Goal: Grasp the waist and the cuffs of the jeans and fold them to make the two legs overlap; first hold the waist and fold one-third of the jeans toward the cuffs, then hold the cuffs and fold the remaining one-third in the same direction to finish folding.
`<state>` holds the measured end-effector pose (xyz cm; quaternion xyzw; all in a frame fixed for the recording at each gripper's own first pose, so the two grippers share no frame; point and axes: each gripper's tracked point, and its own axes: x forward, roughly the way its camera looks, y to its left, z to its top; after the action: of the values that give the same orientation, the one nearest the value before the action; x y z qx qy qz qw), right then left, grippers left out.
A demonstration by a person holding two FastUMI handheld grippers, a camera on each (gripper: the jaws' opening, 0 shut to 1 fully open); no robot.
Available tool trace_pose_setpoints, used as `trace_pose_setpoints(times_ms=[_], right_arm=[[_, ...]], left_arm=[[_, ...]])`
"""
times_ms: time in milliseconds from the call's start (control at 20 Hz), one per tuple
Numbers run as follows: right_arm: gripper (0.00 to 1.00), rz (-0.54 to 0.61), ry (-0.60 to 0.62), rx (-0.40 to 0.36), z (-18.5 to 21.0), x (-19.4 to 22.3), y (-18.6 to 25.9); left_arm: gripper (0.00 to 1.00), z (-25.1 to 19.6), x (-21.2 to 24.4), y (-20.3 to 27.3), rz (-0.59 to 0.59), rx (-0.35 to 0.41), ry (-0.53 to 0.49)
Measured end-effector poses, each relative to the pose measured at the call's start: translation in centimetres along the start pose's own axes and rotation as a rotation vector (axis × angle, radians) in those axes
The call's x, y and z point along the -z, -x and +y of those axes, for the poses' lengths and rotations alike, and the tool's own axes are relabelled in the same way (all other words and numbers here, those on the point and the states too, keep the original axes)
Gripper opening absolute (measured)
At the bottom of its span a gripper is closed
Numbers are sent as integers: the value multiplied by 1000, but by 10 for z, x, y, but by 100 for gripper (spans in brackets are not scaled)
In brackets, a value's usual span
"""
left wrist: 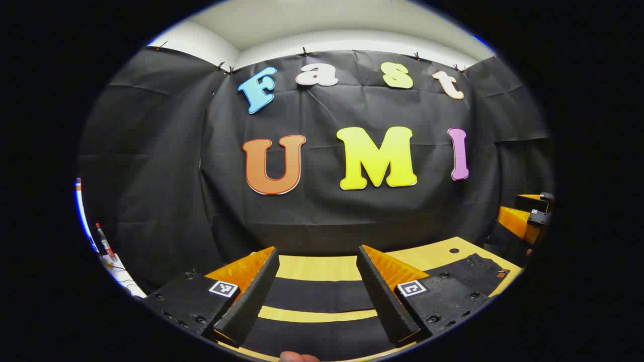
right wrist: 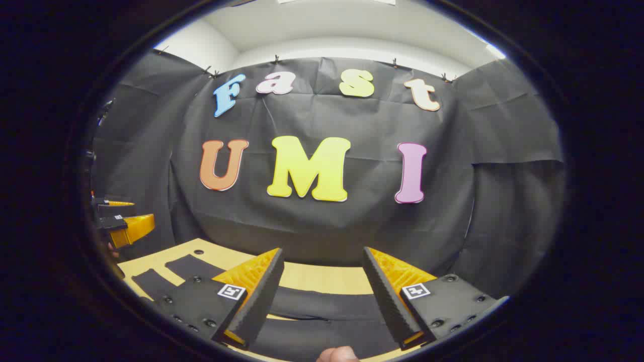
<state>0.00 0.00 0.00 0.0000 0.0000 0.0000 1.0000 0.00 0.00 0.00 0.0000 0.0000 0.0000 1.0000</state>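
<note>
Black jeans (left wrist: 317,295) lie flat on a yellow wooden table (left wrist: 312,267). In the left gripper view the two legs run as dark bands across the table, with the waist end (left wrist: 475,271) off to the right. My left gripper (left wrist: 318,256) hangs open above the legs with nothing between its fingers. In the right gripper view the jeans (right wrist: 322,306) spread under my right gripper (right wrist: 323,254), which is open and holds nothing, and both legs (right wrist: 186,266) stretch away to the left. Each gripper shows at the edge of the other's view: right gripper (left wrist: 518,211), left gripper (right wrist: 128,215).
Black cloth walls close off the back and sides of the table. A small round hole (left wrist: 454,250) sits in the tabletop near the waist. Far left, a white surface carries a red-tipped object (left wrist: 104,241). A person's fingertip (right wrist: 338,355) pokes in at the bottom.
</note>
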Motion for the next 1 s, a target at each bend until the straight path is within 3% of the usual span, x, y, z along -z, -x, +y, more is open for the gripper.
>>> trace_pose_setpoints(times_ms=[700, 1000], right_arm=[[94, 15, -5, 10, -20, 9, -29], [94, 104, -48, 90, -79, 37, -31]], left_arm=[[99, 1, 4, -5, 28, -6, 47], [99, 9, 25, 2, 130, -47, 103]])
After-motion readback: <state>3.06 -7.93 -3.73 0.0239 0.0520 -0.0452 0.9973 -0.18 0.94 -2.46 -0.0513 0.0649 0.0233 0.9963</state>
